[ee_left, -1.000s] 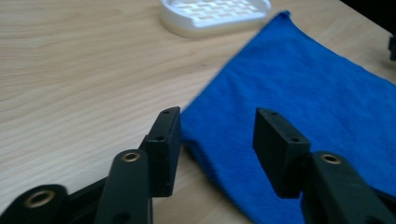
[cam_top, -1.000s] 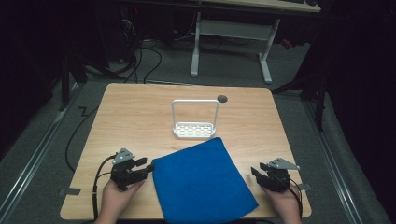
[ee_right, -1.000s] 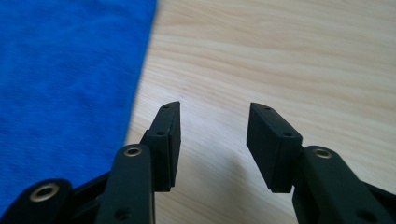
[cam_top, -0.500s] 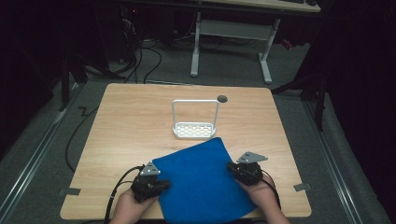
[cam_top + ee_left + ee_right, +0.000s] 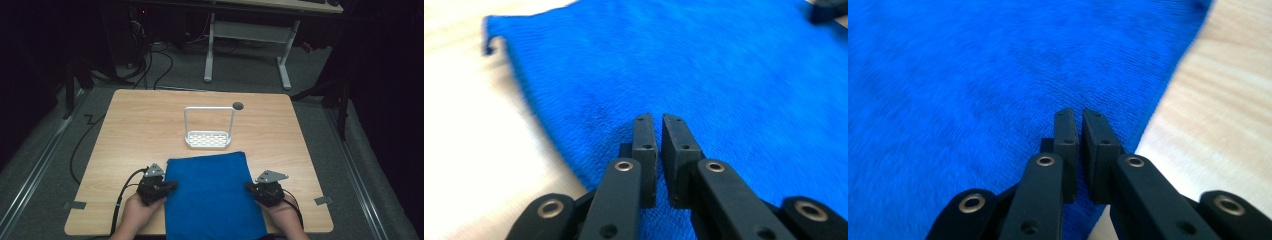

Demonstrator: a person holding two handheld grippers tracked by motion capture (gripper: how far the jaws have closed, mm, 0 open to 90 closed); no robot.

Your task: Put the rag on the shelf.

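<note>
A: High view first. Wooden table [image 5: 145, 125], pale, ringed by dark floor. Lying flat across the near middle: a blue cloth [image 5: 212, 195], squared to the table's edge, near end running off the bottom of the picture.

B: And beyond the cloth?

A: White wire rack [image 5: 208, 131], upright, just past the cloth's far edge, apart from it. Behind that, near the rack's right post, a small dark round hole [image 5: 238, 105] in the tabletop.

B: Now the grippers.

A: Left gripper [image 5: 170, 186] held in a hand [image 5: 137, 212] at the cloth's left edge, tips over the blue. Right gripper [image 5: 248, 187] at the cloth's right edge, pointing inward, facing the other across the cloth.

B: How far open?

A: Left gripper view: left gripper [image 5: 658, 122] with jaws nearly together, a thin slit between them, over the cloth [image 5: 704, 65] just inside its edge. No fold of cloth seen in the slit; touching or just above, cannot tell. Right gripper view: right gripper [image 5: 1078, 117] much the same, jaws almost closed, narrow gap, nothing visibly pinched, above the cloth [image 5: 973, 75] beside its border with bare table [image 5: 1220, 115].
</note>
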